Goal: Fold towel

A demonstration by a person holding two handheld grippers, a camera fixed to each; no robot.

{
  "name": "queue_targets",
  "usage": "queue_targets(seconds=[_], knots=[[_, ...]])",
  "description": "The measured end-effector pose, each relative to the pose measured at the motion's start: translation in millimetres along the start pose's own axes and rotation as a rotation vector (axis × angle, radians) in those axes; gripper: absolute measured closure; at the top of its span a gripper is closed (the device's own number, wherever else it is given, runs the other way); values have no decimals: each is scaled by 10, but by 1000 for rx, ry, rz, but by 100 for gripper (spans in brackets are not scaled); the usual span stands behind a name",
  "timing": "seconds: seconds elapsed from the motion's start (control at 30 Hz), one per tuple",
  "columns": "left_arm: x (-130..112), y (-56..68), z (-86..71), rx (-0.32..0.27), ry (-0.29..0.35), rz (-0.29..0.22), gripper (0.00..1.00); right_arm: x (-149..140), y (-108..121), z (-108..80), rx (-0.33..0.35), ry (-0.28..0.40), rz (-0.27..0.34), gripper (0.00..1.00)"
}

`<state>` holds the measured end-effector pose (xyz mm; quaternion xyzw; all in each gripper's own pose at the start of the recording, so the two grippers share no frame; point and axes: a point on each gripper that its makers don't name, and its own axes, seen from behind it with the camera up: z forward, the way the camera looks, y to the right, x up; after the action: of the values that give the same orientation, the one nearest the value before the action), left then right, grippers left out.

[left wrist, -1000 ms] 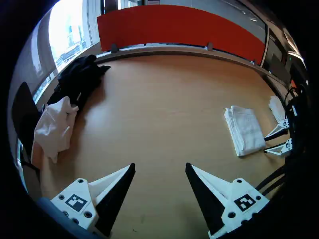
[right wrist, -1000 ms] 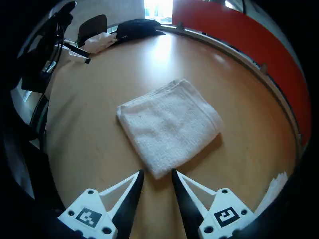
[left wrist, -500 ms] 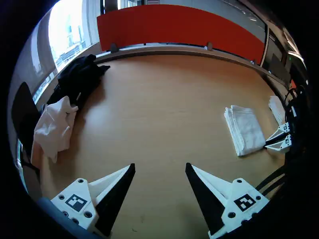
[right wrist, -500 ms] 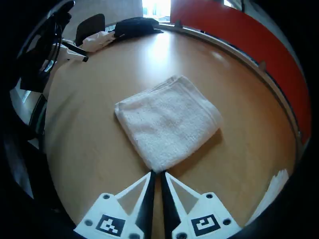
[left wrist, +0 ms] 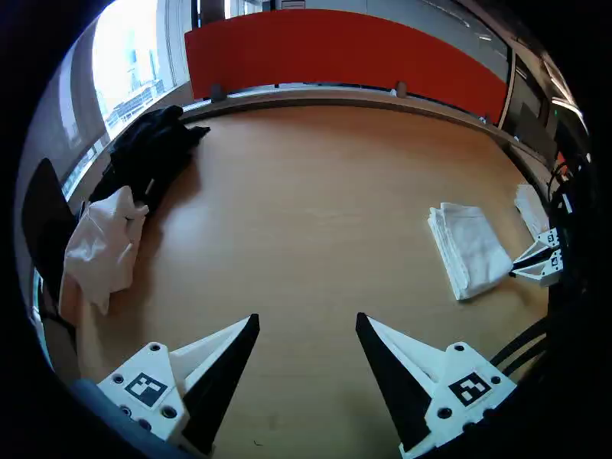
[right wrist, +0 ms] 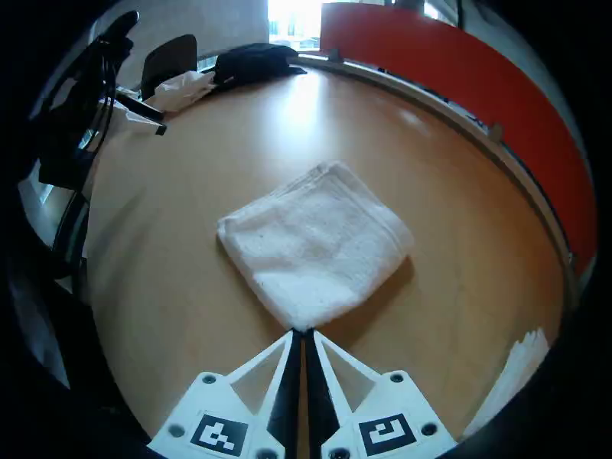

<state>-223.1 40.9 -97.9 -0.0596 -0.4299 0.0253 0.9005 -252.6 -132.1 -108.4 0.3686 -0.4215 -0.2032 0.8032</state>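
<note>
Folded towel (right wrist: 317, 241), right gripper (right wrist: 304, 336) jaws together at its corner, left gripper (left wrist: 307, 316) jaws spread

Two grippers are showing: left gripper (left wrist: 306, 325) and right gripper (right wrist: 304, 336). One table (left wrist: 321, 199) is carrying one folded towel (right wrist: 317, 241) and, at three o'clock in the left gripper view, one further white pile (left wrist: 530, 208). One black garment (left wrist: 153, 145) is lying at ten o'clock, one crumpled white cloth (left wrist: 103, 245) at nine. One red panel (left wrist: 336, 50) is standing at twelve, one dark chair (left wrist: 42, 210) at nine.
</note>
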Motion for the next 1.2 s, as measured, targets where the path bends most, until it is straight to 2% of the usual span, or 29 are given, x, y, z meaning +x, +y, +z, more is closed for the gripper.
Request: queue_targets(seconds=[0.47,0.87,1.0,1.2], knots=[[65,5,-41,-3,21,-7,6,888,133,-372,-32,139,-78,96],[163,19,-89,-4,48,-7,6,1620,349,-777,-74,253,-135,97],[195,33,-100,-7,56,-5,6,1761,438,-902,-90,275,-144,97],[237,64,-117,-13,67,-2,6,1809,590,-1044,-122,277,-153,97]])
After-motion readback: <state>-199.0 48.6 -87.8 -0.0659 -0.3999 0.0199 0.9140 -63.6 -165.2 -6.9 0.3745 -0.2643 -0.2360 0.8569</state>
